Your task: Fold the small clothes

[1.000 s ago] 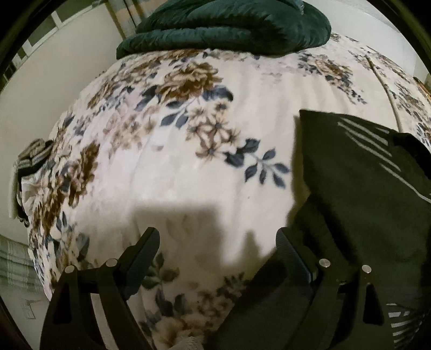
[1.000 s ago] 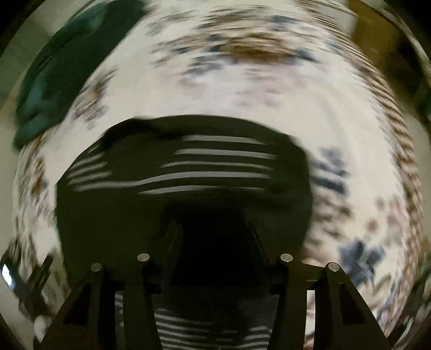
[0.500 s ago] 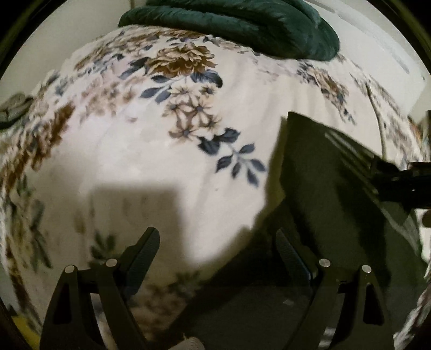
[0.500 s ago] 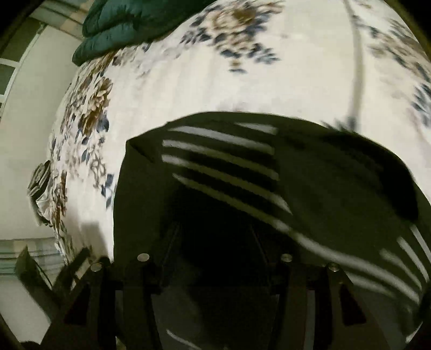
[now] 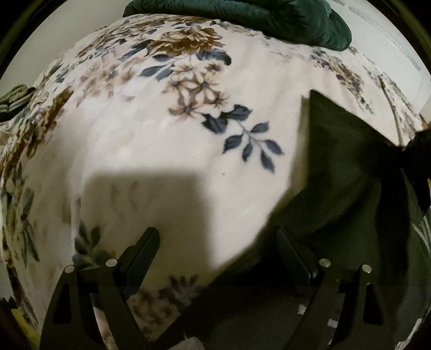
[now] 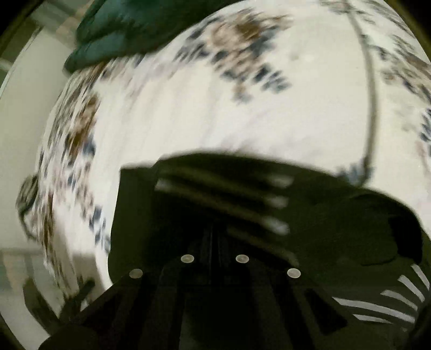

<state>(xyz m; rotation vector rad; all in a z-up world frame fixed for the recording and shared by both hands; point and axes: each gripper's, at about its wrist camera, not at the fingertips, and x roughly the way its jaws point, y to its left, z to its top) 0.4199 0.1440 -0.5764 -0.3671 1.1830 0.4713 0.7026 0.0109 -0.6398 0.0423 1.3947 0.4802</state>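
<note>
A small dark garment with white stripes lies on the floral bedspread, at the right of the left wrist view. My left gripper is open and empty, its right finger at the garment's near edge. In the right wrist view the garment fills the lower half. My right gripper is shut on the garment's fabric; its fingertips are dark and hard to tell from the cloth. The right gripper also shows as a dark shape at the right edge of the left wrist view.
A dark green quilt lies bunched at the far end of the bed, also seen in the right wrist view. A striped cloth sits at the bed's left edge. A thin cord runs across the bedspread at right.
My right gripper has closed on the garment; its fingers were apart before. The left gripper has drifted forward and stays open. The right view is blurred from motion.
</note>
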